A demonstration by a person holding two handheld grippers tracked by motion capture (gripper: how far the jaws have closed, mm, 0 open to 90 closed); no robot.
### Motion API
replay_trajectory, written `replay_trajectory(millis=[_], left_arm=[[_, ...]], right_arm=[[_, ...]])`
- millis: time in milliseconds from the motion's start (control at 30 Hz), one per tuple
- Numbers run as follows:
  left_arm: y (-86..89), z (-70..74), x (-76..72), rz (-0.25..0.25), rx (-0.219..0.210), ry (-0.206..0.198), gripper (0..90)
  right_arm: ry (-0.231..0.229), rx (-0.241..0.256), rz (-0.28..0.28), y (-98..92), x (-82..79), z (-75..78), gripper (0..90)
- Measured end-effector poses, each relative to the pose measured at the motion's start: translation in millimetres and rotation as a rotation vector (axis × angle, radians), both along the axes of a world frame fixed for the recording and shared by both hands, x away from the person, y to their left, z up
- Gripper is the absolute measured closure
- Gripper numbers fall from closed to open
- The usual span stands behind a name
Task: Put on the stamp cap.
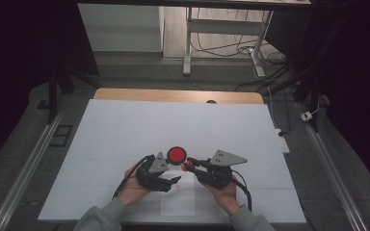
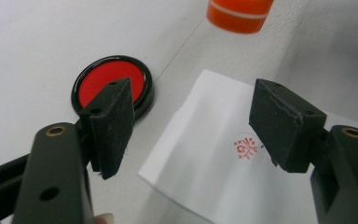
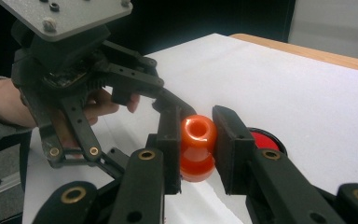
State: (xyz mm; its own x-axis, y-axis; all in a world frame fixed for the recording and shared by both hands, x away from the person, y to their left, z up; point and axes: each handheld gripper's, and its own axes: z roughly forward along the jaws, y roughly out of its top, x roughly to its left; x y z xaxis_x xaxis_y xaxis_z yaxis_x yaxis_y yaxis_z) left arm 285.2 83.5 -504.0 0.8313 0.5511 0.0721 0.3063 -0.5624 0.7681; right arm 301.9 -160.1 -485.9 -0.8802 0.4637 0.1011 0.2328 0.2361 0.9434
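A: What sits at the centre of the scene?

B: An orange stamp (image 3: 197, 148), upright and pinched at its narrow waist between the two black jaws of the right gripper (image 3: 196, 142). It sits just above the near middle of the white table (image 1: 125, 130), close to the person's hands.

A: What lies around it?

B: Just beside it, on the far side, rests a round ink pad (image 1: 177, 154) with a red face and a black rim. Below it lies a white sheet of paper (image 2: 205, 154) bearing a small round red stamp mark (image 2: 246, 148).

A: And the other gripper?

B: The left gripper (image 2: 191, 126) hangs over the paper's edge, its jaws spread wide with nothing between them. One jaw sits in front of the ink pad, the other next to the red mark.

A: Who holds the grippers?

B: A person in grey sleeves, one gripper in each hand, forearms entering from the near table edge.
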Motion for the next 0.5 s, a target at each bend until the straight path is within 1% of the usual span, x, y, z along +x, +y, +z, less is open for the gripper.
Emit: replay_trajectory(millis=[167, 500], left_arm=[[11.5, 1.8, -3.9, 0.019, -0.012, 0.002, 30.8], [41.5, 3.8, -13.4, 0.065, -0.029, 0.009, 31.7]], right_arm=[[-0.004, -0.005, -0.008, -1.8, 1.2, 0.5, 72.4], [-0.007, -0.001, -0.035, -8.0, 5.1, 1.7, 72.4]])
